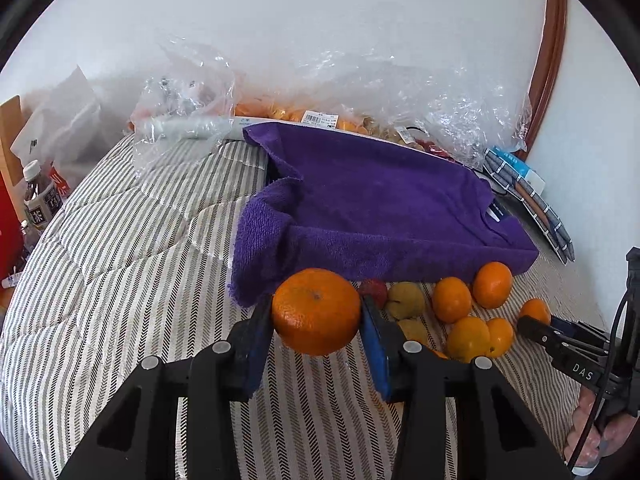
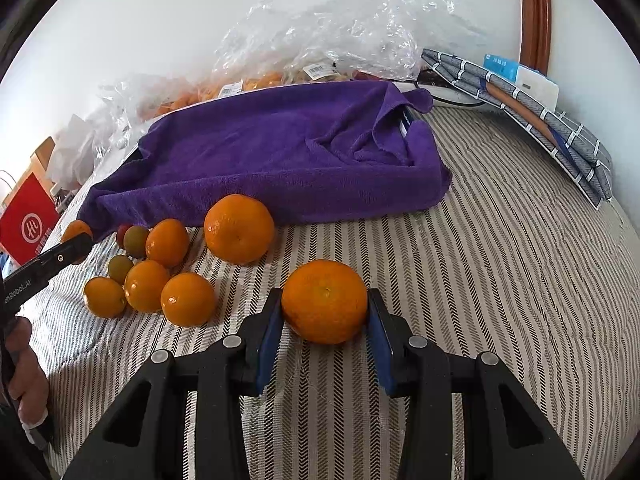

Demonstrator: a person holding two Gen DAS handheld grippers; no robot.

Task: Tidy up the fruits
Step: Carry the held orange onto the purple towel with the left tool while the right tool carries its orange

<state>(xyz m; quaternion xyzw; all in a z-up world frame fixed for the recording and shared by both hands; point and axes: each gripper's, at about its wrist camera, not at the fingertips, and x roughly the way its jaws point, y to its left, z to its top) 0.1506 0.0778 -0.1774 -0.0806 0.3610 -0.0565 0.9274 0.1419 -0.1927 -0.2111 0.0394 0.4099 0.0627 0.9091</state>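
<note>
My left gripper [image 1: 316, 306] is shut on a large orange [image 1: 316, 312], its blue pads pressing both sides just above the striped cover. My right gripper [image 2: 325, 300] is shut on another orange [image 2: 325, 302] in the same way. Between them lies a loose pile of fruit: several oranges [image 2: 167, 242], one bigger orange [image 2: 239, 228], small yellow-green fruits [image 1: 406, 300] and a red one [image 1: 374, 290]. In the left wrist view the right gripper [image 1: 536, 326] shows at the right edge with its orange [image 1: 535, 311]. The left gripper's finger [image 2: 60, 258] crosses the right wrist view's left edge.
A purple towel [image 1: 380, 200] is draped over a low box-like shape behind the fruit. Clear plastic bags of fruit [image 1: 320, 116] lie along the wall. Folded grey patterned cloth [image 2: 560, 132] sits at the right, bottles [image 1: 38, 196] and a red bag [image 2: 28, 224] at the left. A person's hand [image 2: 24, 380] holds the left gripper.
</note>
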